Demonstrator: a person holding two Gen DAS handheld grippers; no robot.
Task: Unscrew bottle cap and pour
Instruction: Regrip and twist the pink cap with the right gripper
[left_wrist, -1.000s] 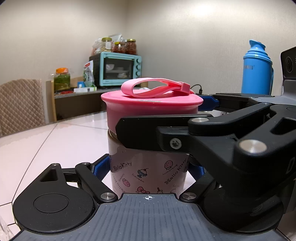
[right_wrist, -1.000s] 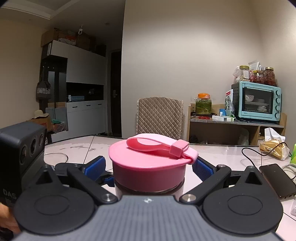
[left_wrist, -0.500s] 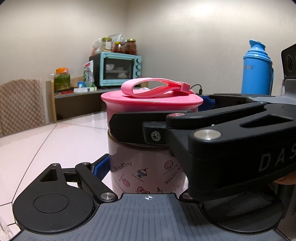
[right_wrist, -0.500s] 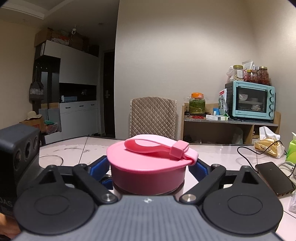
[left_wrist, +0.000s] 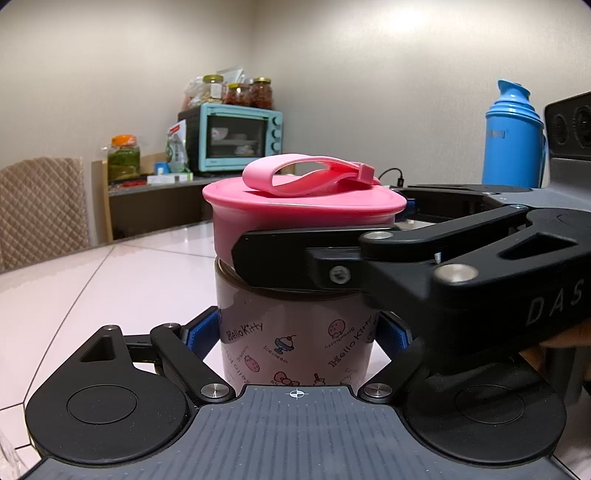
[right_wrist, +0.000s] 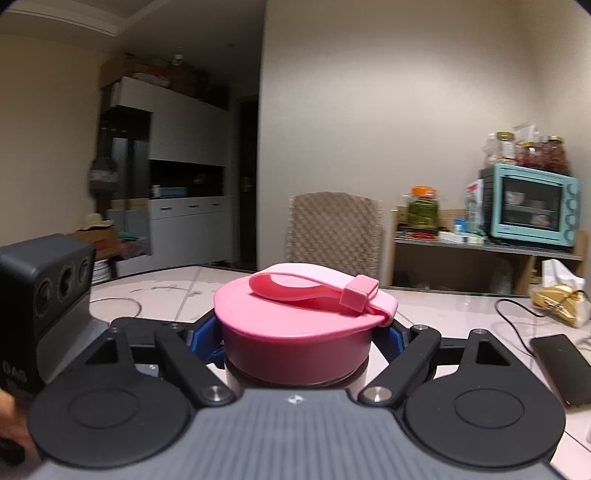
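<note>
Bottle was stood upright on table, dead centre of both views. Body was pinched by left gripper at 3 and 9 o'clock — judged to stop it turning. Cap was clamped by right gripper, pads pressed to its sides — grip judged set for unscrewing. Cap was seen seated, nothing poured.

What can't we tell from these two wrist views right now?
- Bottle base: left wrist view, cut off by the left gripper body.
- Bottle contents: both views, pink cap is on and the wall is opaque.
- Thread engagement: hidden under the cap skirt and the right gripper finger.
- Room background: right wrist view, motion-blurred.
- Thermos label: left wrist view, too small to read.
</note>
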